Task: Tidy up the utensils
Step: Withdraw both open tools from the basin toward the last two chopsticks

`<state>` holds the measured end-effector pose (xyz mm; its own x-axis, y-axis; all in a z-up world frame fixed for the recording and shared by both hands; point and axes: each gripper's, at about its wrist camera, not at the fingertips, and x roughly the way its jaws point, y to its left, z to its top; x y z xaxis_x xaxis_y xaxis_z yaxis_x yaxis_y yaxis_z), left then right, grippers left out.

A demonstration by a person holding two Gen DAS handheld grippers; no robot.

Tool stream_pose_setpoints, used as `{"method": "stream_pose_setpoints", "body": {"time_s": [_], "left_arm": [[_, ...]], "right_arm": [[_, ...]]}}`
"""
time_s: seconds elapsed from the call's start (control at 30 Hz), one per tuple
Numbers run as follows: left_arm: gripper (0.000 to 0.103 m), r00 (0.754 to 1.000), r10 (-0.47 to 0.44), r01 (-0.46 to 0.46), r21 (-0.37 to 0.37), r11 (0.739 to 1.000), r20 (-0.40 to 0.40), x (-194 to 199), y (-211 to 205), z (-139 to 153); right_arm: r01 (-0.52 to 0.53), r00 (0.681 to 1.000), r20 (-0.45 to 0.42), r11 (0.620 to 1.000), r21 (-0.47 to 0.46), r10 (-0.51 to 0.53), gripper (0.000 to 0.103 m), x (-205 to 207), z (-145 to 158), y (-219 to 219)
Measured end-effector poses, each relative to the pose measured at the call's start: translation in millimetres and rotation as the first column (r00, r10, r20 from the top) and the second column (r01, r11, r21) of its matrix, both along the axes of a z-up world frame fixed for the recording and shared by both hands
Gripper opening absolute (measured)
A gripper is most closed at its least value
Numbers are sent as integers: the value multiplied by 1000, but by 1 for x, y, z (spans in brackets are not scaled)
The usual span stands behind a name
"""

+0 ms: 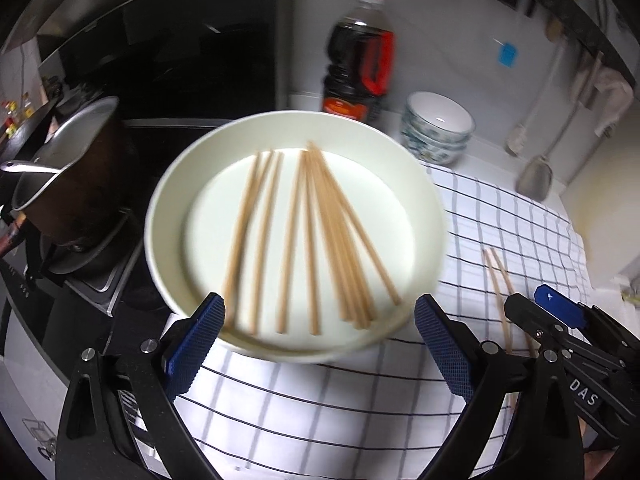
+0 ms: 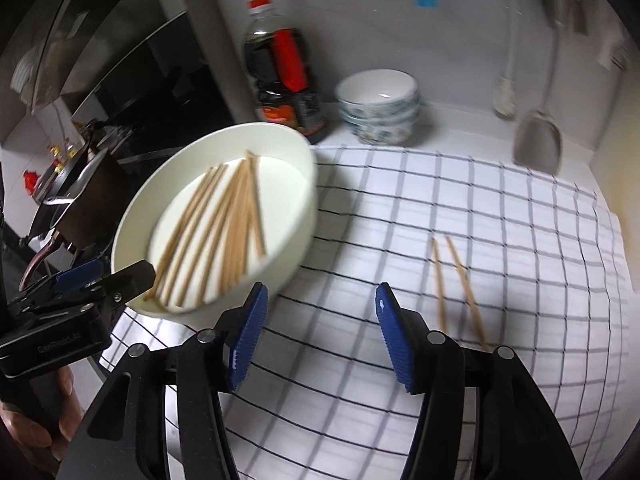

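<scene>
The bowl (image 1: 168,200) holding chopsticks is plain cream-white; the chopsticks (image 1: 308,236) are light tan wood. The cloth (image 2: 500,220) is white with a thin dark grid. Far off, stacked bowls (image 2: 378,114) show a blue-green floral print, and the dark sauce bottle (image 1: 358,64) has a red cap and label.

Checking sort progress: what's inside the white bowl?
A loose fan of wooden chopsticks lies flat in the white bowl. Blur and overlap hide the exact count. The near ends sit behind the left gripper fingers.
</scene>
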<state>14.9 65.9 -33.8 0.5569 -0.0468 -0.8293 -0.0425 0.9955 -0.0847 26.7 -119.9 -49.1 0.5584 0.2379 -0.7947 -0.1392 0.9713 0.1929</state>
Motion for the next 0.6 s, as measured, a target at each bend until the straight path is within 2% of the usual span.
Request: {"method": "stream_pose_setpoints", "body": {"time_s": [0.37, 0.6], "left_arm": [[94, 994, -111, 111, -17, 994, 7, -6, -60, -8], [94, 987, -163, 163, -2, 987, 7, -11, -94, -16]], "right_arm": [[127, 992, 0, 992, -12, -127, 54, -28, -26, -76], [182, 983, -18, 983, -39, -182, 54, -41, -48, -117]]}}
